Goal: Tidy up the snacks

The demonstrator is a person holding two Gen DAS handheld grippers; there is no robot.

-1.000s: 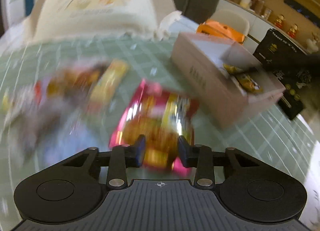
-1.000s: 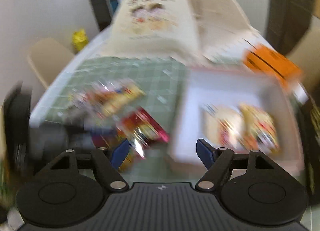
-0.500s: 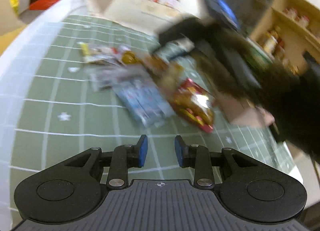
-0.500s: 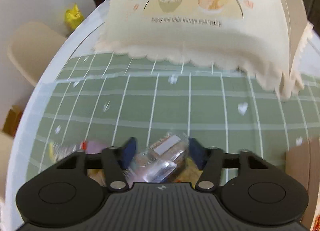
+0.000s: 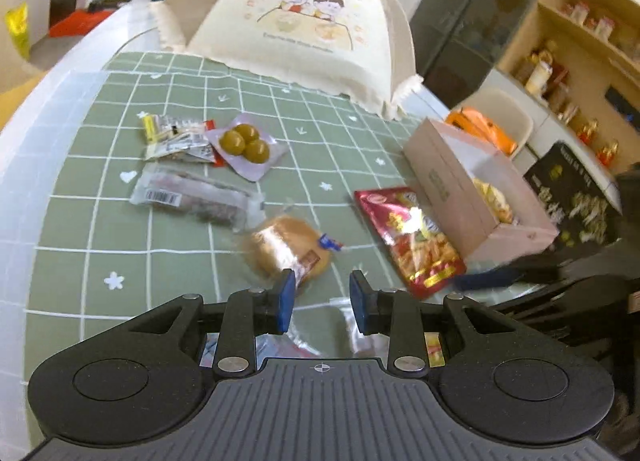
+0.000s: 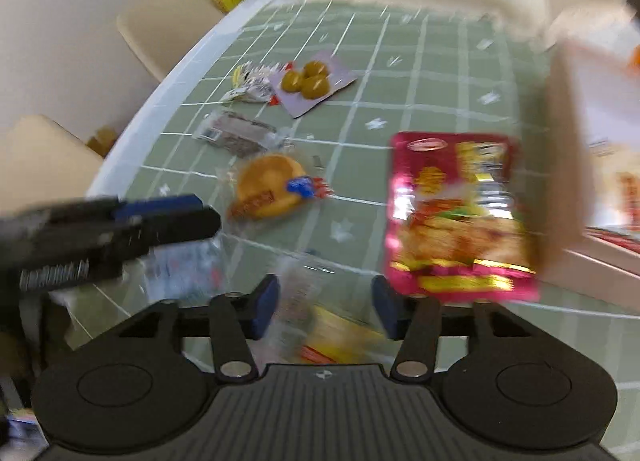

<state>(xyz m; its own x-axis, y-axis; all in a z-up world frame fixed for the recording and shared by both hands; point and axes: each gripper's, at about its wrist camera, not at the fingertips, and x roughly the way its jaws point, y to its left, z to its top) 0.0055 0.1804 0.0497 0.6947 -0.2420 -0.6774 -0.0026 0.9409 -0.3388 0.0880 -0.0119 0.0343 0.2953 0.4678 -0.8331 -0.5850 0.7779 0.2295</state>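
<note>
Snacks lie on a green checked tablecloth [image 5: 120,237]. A red snack bag [image 5: 408,237] lies against a pink open box [image 5: 448,185]; it also shows in the right wrist view [image 6: 456,213]. A round bun in clear wrap [image 5: 288,249] lies just ahead of my left gripper [image 5: 322,297], which is open and empty. My right gripper [image 6: 324,309] is open over a blurred clear-and-yellow packet [image 6: 320,321]. A green-balls pack [image 5: 244,145], a dark bar [image 5: 196,197] and small sachets [image 5: 176,137] lie farther left.
A cream food cover [image 5: 308,25] stands at the back of the table. A black box [image 5: 576,197] and an orange item [image 5: 480,129] sit right of the pink box. The left gripper shows blurred in the right wrist view [image 6: 112,229]. Chairs [image 6: 168,21] stand beyond the table edge.
The left gripper let go of the red bag, which now lies beside the box, and its jaws stand wider. The right gripper swung back and opened; the clear packet is no longer pinched.
</note>
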